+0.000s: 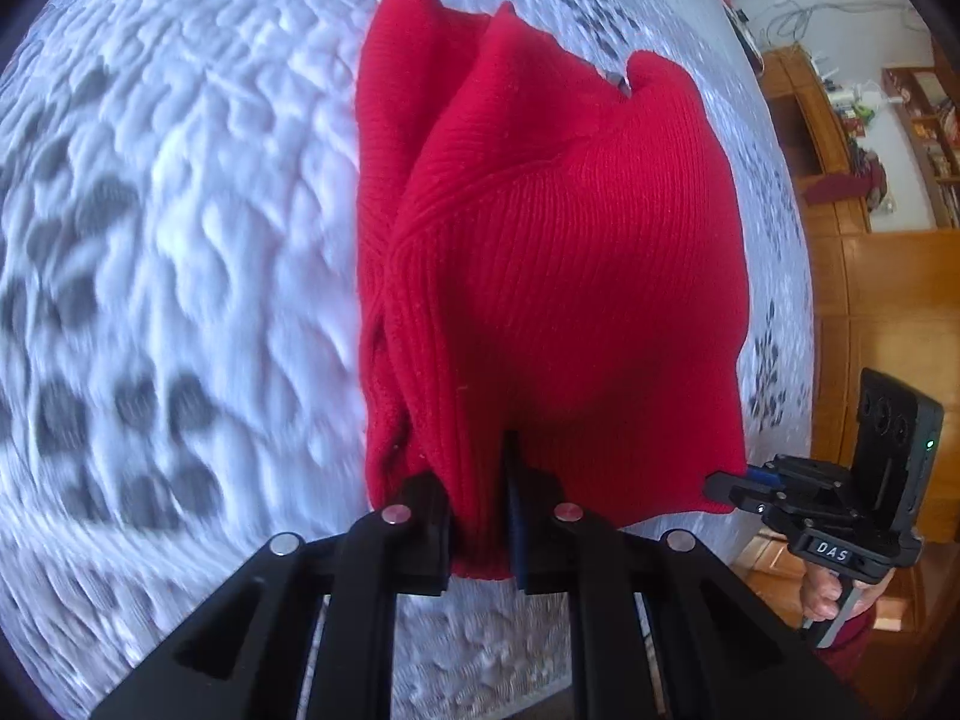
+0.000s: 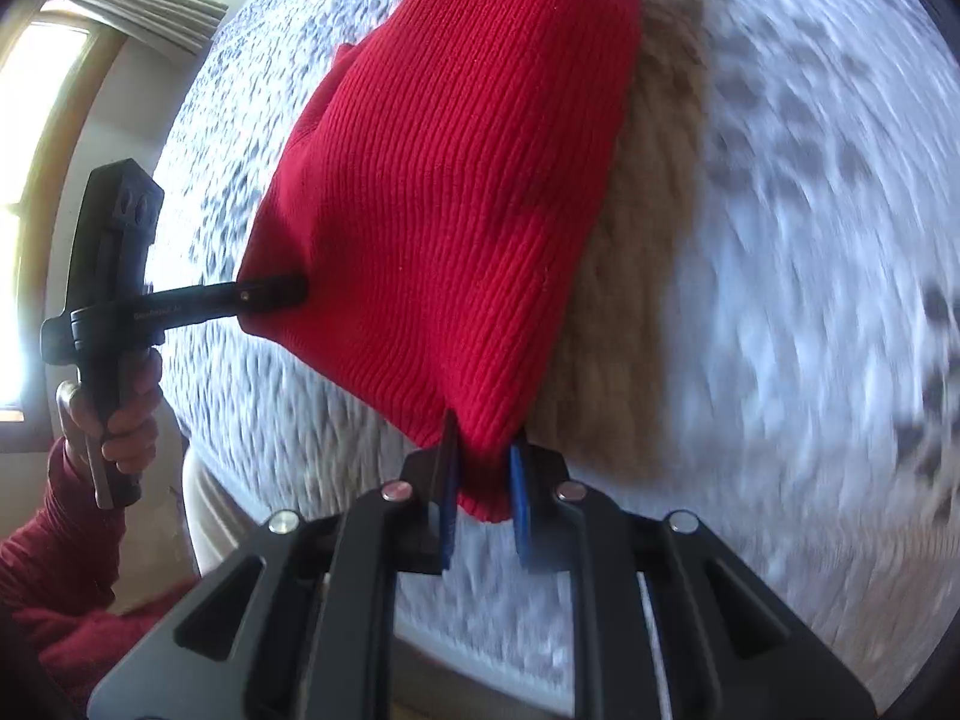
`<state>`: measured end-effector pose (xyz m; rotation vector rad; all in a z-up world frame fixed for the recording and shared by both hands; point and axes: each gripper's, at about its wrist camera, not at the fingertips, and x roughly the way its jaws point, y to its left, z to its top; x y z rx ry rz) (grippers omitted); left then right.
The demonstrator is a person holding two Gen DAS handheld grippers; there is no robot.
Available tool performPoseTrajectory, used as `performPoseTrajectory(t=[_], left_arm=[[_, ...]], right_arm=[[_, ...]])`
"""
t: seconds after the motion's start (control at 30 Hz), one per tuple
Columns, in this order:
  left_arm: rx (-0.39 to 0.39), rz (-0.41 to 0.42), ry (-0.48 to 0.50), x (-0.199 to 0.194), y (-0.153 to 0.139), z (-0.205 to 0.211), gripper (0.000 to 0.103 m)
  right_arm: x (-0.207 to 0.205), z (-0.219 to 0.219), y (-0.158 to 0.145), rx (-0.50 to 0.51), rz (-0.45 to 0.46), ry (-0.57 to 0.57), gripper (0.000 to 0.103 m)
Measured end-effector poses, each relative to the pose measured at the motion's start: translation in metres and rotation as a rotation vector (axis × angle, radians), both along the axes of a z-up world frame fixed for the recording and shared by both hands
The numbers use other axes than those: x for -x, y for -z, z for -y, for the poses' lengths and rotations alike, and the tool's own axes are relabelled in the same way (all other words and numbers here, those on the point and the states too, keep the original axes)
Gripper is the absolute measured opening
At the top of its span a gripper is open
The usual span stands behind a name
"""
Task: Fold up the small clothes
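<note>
Red ribbed knit garment (image 1: 540,276), the single piece of clothing in view, hangs lifted over a white bedspread with a raised texture and grey leaf-like patches (image 1: 180,240), pinched at two spots along its lower hem.

Going left to right in the left wrist view: the blurred bedspread fills the left side; at the bottom centre the black left gripper (image 1: 480,516) has its two jaws drawn narrow, clamped on a bunched corner of the red hem. The cloth rises from there in two or three soft folds. At the right edge of the hem the second tool, the black right gripper (image 1: 729,489), bites the other corner, and one hand (image 1: 825,594) holds its handle. Behind it stand wooden shelves (image 1: 840,138) and wooden panelling.

In the right wrist view, a bright window with a pleated curtain (image 2: 54,120) sits far left. Below it one hand (image 2: 123,414) in a dark red sleeve (image 2: 54,540) grips the left tool, whose tip pinches the left corner of the cloth. At centre the right gripper's jaws, with two blue pads (image 2: 521,510), are closed narrowly on the hem. Just right of the garment a tan patch (image 2: 636,276) shows on the bedspread.
</note>
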<state>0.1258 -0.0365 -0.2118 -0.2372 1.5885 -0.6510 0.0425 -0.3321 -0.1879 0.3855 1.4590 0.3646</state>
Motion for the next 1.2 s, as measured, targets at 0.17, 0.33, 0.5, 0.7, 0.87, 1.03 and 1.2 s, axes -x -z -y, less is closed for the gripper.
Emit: performPoseTrajectory(t=[0.17,0.33,0.5,0.7,0.87,1.03,1.2], left_arm=[[-0.072,0.111,0.084,0.031,-0.003,0.011,0.020],[-0.023,0.091,0.059,0.027,-0.007,0.003,0.037],[-0.053,0.140,0.005,0.020,-0.051,-0.041,0.053],[-0.044,0.232,-0.050,-0.040,-0.084,-0.046,0.053],[-0.075,0.239,0.014,-0.088,-0.065,0.041,0.054],[-0.100,0.233,0.073,-0.109,-0.038,0.074,0.053],[-0.102,0.208,0.117,-0.111,-0.020,0.092,0.009]], right_arm=[[0.030,-0.006,0.021,0.088,-0.021,-0.018,0.015],[0.022,-0.008,0.026,0.075,-0.022,0.006,0.024],[0.022,0.017,-0.015,0.140,0.060,0.052,0.035],[-0.004,0.034,-0.034,0.192,0.105,0.070,0.035],[-0.032,0.026,-0.031,0.164,0.113,0.060,0.035],[-0.049,0.022,-0.023,0.145,0.104,0.064,0.035],[-0.060,0.025,-0.015,0.124,0.091,0.074,0.035]])
